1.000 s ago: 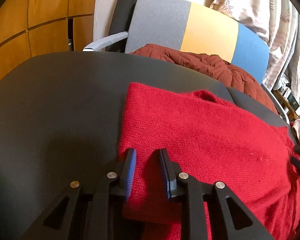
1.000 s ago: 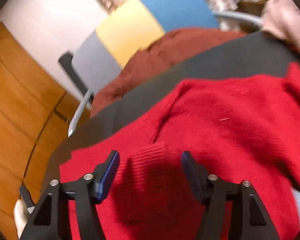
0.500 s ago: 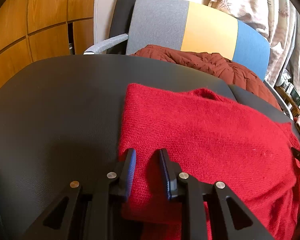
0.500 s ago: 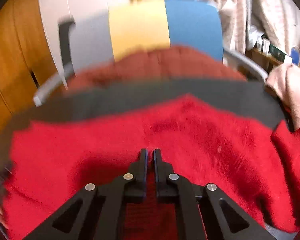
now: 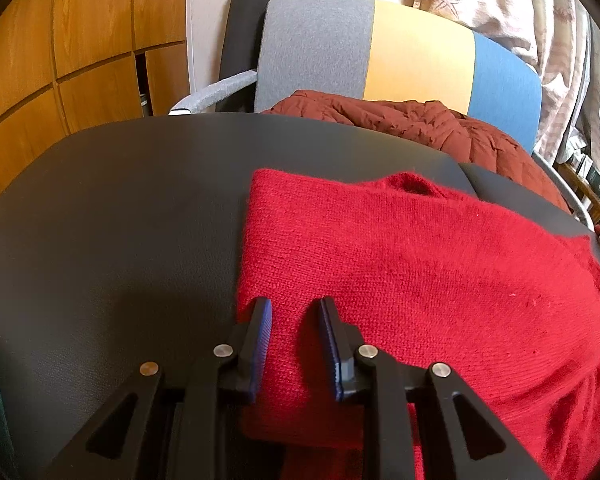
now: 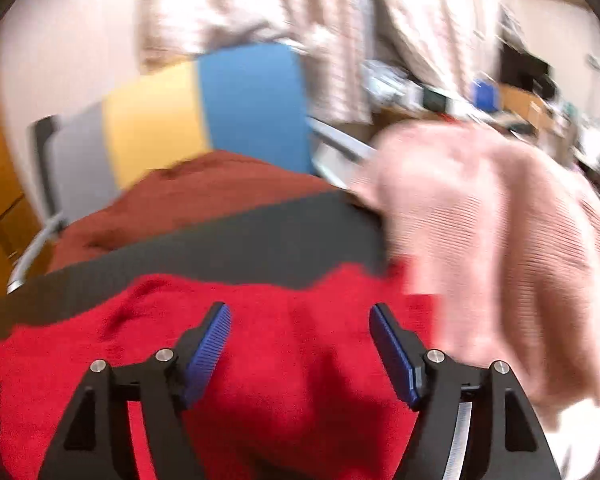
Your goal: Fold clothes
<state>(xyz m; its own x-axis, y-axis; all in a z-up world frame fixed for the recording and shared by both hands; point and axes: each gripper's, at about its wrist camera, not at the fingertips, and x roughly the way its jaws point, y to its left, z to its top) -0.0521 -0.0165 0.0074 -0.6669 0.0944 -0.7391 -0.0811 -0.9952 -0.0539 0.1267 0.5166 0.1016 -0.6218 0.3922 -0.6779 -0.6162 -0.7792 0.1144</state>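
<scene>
Left wrist view: I read no writing anywhere. My left gripper [image 5: 294, 318] tilts down, jaws pinching the red sweater's [image 5: 420, 272] near fold on the dark bench [image 5: 120, 200]. My right gripper [image 6: 300, 320] has just opened; jaws spread, empty, above the sweater.

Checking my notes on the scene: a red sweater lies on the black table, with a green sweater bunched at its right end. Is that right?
Not quite. The red sweater does lie on the black table, but the sweater bunched at its right end is pink, not green. The right wrist view shows it.
</scene>
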